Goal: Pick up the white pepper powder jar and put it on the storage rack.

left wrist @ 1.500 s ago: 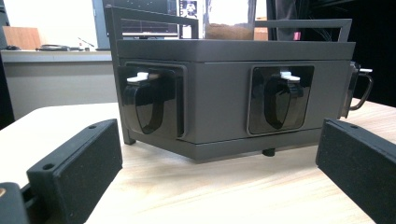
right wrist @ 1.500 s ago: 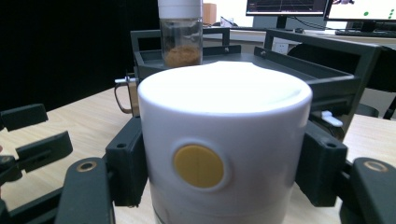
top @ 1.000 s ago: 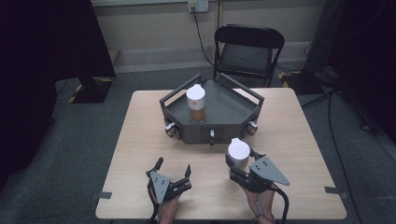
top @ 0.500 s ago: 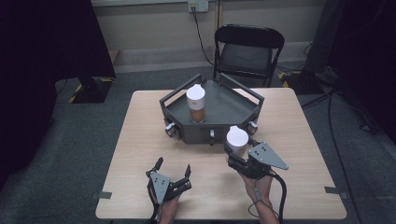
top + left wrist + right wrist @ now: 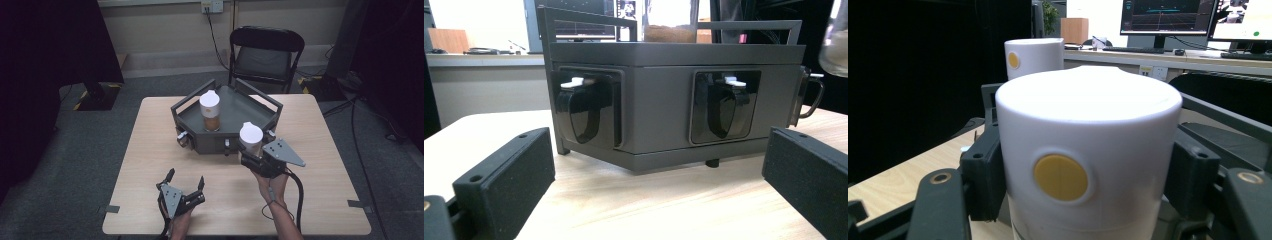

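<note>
- we see a light wooden table [image 5: 150,150] with a dark grey tray [image 5: 227,142] standing on its far half, a railed box with latches along its near wall.
- in the tray stands a jar with a white lid [image 5: 210,111], upright, with brown contents showing through its clear lower part.
- our right gripper [image 5: 257,159] has its jaws closed on a second white-lidded jar [image 5: 250,139], held upright just beside the tray's near right corner; we cannot tell whether its base touches the table.
- in the right gripper view the held jar's lid [image 5: 1088,165] sits between the two black jaws, with a round yellow dot on its side, and the other jar [image 5: 1034,57] shows behind it with the same dot.
- our left gripper [image 5: 186,181] rests low on the table's near edge, well apart from the tray, jaws spread wide and holding nothing.
- in the left gripper view the tray's near wall [image 5: 664,100] shows two black latches with white tabs, between the open jaws.
- a black folding chair [image 5: 265,57] stands beyond the table.
</note>
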A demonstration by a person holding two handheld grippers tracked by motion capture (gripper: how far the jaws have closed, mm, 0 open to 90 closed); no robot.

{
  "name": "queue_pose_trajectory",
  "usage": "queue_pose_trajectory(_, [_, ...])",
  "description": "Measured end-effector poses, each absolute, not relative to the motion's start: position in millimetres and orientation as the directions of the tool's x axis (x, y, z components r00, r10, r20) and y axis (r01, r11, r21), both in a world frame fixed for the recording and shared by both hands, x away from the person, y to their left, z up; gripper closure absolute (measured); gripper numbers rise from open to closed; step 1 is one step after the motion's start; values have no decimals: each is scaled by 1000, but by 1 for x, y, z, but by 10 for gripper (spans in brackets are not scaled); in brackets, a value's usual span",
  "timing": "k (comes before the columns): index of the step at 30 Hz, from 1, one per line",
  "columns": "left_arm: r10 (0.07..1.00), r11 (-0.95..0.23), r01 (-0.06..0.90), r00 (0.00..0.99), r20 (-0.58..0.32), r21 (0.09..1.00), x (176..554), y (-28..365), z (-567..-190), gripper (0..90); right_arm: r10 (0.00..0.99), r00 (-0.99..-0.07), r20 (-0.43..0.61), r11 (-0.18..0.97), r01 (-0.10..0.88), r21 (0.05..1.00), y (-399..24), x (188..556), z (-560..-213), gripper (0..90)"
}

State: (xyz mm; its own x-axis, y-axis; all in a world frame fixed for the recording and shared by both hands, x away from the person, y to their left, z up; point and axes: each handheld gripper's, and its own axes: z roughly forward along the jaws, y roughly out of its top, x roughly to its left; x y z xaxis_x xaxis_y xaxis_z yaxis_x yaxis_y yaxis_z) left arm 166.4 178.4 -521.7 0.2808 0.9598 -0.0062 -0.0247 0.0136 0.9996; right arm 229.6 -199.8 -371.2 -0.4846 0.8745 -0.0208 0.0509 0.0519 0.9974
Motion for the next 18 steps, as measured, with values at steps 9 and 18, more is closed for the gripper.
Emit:
queue_pose_trajectory(9, [961, 14, -25, 277, -7, 1000, 166, 178, -522, 0, 874, -483, -45, 77, 46, 996, -189, 254, -357, 301])
queue_pose_trajectory(18, [961, 13, -25, 276, -6, 1000, 166, 178, -522, 0, 880, -475, -26, 66, 69, 995, -182, 277, -345, 301])
